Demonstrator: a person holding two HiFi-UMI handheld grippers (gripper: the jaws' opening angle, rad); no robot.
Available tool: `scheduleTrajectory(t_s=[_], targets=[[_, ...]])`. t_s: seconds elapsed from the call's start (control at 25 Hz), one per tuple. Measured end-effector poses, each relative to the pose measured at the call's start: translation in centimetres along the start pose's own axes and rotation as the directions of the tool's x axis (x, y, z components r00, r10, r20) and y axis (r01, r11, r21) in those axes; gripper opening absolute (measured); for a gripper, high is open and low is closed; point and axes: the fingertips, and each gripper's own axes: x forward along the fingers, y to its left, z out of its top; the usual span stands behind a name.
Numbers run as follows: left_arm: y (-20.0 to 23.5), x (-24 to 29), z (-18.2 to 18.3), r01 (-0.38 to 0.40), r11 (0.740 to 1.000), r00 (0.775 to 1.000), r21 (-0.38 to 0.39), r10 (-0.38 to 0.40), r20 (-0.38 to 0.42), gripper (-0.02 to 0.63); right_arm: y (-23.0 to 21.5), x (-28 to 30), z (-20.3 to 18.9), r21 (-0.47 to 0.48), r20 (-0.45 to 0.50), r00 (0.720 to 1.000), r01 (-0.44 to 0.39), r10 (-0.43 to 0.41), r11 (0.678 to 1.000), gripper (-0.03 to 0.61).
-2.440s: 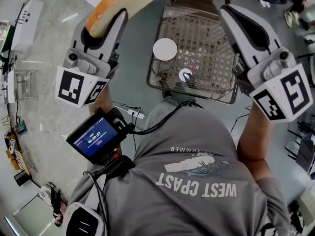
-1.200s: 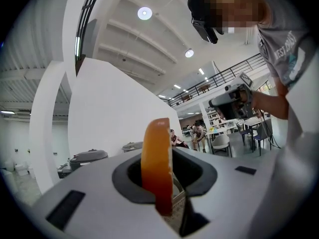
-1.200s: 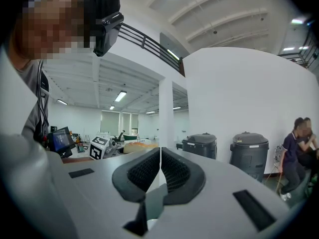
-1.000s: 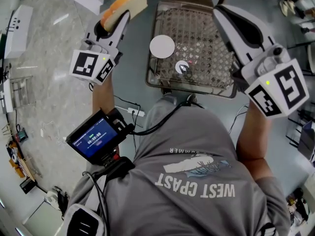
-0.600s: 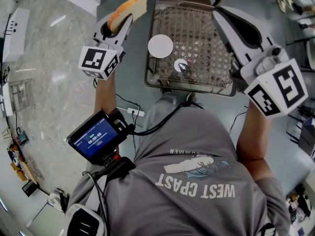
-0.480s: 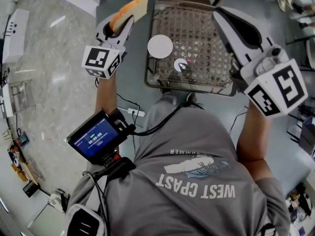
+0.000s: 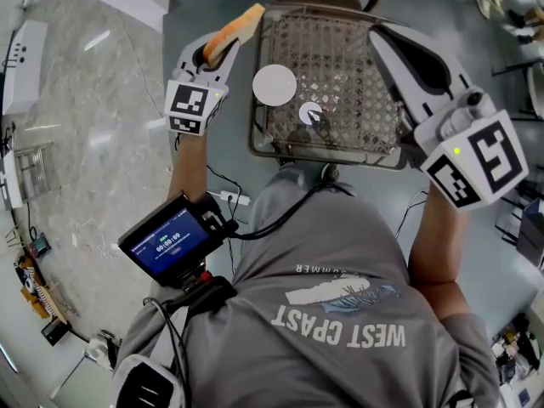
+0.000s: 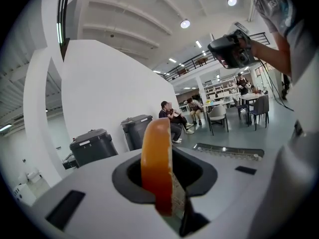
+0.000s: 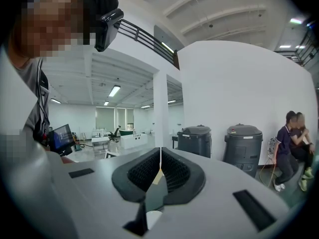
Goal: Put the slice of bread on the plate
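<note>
Left gripper [image 7: 219, 48] has its fingers clamped on the slice of bread [image 7: 240, 25], held on edge just up-left of the plate [image 7: 274, 84]. Right gripper [image 7: 384, 37], right of the plate, has its fingers together, empty. Danger: released early, the soft bread likely misses the plate.

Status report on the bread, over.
Left gripper shut on bread slice, not yet over plate. Right gripper shut, empty. Small round item beside plate.
</note>
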Motion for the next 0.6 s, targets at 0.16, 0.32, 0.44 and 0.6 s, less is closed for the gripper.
scheduleTrajectory(t_s=[0.16,0.32,0.44,0.6], targets=[[-0.6,0.6,-2.2,0.007,0.999,0.999,0.041,-0.006,-0.044,0.1,0.4,0.1,-0.4,0.001,-0.013,1.0,0.007,-0.007,1.0,0.008],[-0.9,2.2,-4.5,0.024,0.996,0.995,0.084,-0.016,-0.096,0.1,-0.2,0.8,-0.9,0.013,-0.03,1.0,0.011,-0.01,1.0,0.008],[-1.6,3.7,-6.3,0.045,0.993,0.991,0.106,-0.031,-0.128,0.1,-0.9,1.1,-1.8,0.024,-0.049,0.999,0.018,-0.017,1.0,0.008],[-2.6,5.5,-7.4,0.068,0.987,0.986,0.147,-0.044,-0.162,0.1,-1.7,0.7,-2.4,0.031,-0.066,0.997,0.028,-0.026,0.999,0.008]])
